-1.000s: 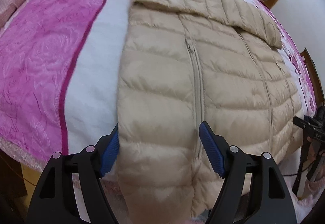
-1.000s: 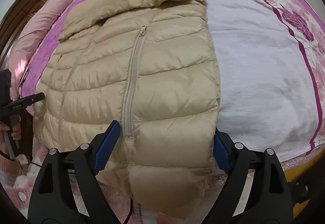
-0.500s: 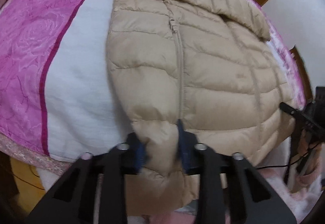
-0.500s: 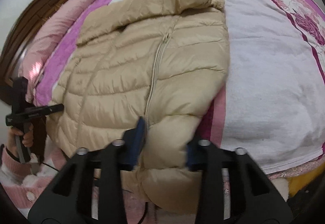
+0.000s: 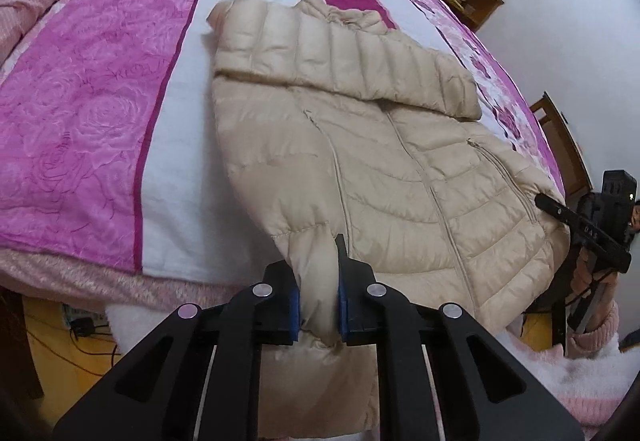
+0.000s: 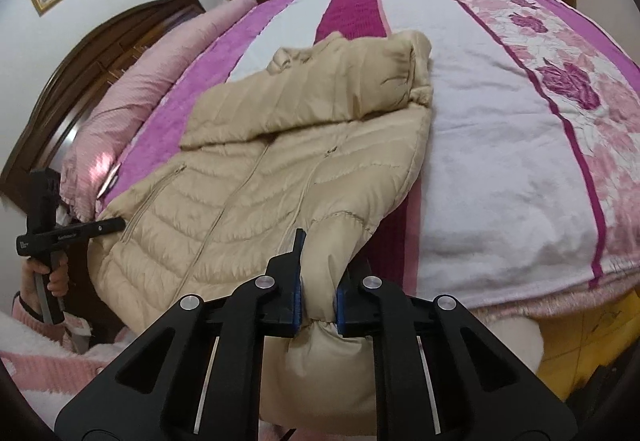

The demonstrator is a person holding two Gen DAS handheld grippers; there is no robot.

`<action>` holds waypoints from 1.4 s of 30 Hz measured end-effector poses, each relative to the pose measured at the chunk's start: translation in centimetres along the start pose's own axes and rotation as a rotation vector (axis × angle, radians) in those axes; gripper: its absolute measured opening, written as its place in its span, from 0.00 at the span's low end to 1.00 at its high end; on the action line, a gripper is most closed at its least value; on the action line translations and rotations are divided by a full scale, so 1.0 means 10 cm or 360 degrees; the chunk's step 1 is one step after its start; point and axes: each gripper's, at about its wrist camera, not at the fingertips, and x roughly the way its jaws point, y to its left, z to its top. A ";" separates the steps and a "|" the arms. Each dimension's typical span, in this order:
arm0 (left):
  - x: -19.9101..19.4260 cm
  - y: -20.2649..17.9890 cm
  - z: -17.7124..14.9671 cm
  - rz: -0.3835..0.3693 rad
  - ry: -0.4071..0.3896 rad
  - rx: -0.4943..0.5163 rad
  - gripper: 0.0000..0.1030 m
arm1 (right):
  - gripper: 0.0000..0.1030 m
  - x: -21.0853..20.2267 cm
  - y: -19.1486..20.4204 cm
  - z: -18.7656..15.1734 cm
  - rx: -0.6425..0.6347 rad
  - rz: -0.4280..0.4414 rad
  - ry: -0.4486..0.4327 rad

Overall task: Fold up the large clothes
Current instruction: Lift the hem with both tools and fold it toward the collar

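Across the pink bed (image 5: 100, 129), both grippers, left (image 5: 319, 305) and right (image 6: 318, 301), have just closed their jaws tight on the beige jacket's (image 5: 380, 169) hem.

Left gripper (image 5: 318, 305): its jaws have just been closing, from wide either side of the hem to pinched on a bunched fold of the beige puffer jacket (image 5: 384, 169).
Right gripper (image 6: 317, 301): likewise, its jaws have just been closing onto the hem's other corner (fabric squeezed between the blue pads (image 6: 297, 301)).
Jacket hem: lay flat over the bed (image 6: 500, 145) edge a second ago, now lifted and gathered at both corners.
Views: both now show more bedspread beyond the collar.
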 end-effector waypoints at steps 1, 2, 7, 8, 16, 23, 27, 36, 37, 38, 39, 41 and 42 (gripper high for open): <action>-0.03 0.01 -0.02 0.0006 0.0008 -0.0002 0.14 | 0.12 -0.05 0.00 -0.02 0.0006 -0.0008 -0.0003; -0.06 0.00 -0.05 0.0009 0.0020 -0.0009 0.14 | 0.12 -0.09 0.01 -0.05 0.0012 -0.0014 -0.0006; -0.24 -0.04 -0.23 0.0025 0.0039 -0.0009 0.14 | 0.12 -0.29 0.09 -0.24 0.0018 -0.0014 -0.0015; -0.28 -0.03 -0.26 0.0025 0.0036 -0.0010 0.14 | 0.12 -0.32 0.10 -0.27 0.0028 -0.0009 -0.0024; -0.35 -0.03 -0.08 0.0029 -0.0050 0.0018 0.14 | 0.12 -0.37 0.12 -0.09 0.0032 0.0008 -0.0143; -0.34 -0.08 0.37 0.0068 -0.0154 0.0116 0.14 | 0.12 -0.27 0.23 0.35 -0.0079 -0.0054 -0.0275; -0.28 -0.03 0.66 0.0089 -0.0206 0.0111 0.14 | 0.12 -0.15 0.23 0.61 -0.0118 -0.0100 -0.0323; 0.00 0.04 1.34 0.0212 -0.0344 0.0125 0.14 | 0.12 0.27 0.07 1.22 -0.0084 -0.0236 -0.0395; 0.05 0.04 1.40 0.0222 -0.0347 0.0125 0.14 | 0.12 0.35 0.02 1.28 -0.0063 -0.0246 -0.0394; 0.13 0.05 1.47 0.0234 -0.0344 0.0126 0.14 | 0.12 0.40 0.00 1.31 -0.0050 -0.0250 -0.0390; 0.21 0.06 1.54 0.0253 -0.0337 0.0129 0.14 | 0.12 0.51 -0.05 1.37 -0.0023 -0.0262 -0.0377; 0.36 0.08 1.62 0.0273 -0.0321 0.0127 0.14 | 0.12 0.66 -0.11 1.43 -0.0009 -0.0290 -0.0357; 0.42 0.10 1.65 0.0284 -0.0313 0.0127 0.14 | 0.12 0.75 -0.13 1.46 -0.0016 -0.0317 -0.0342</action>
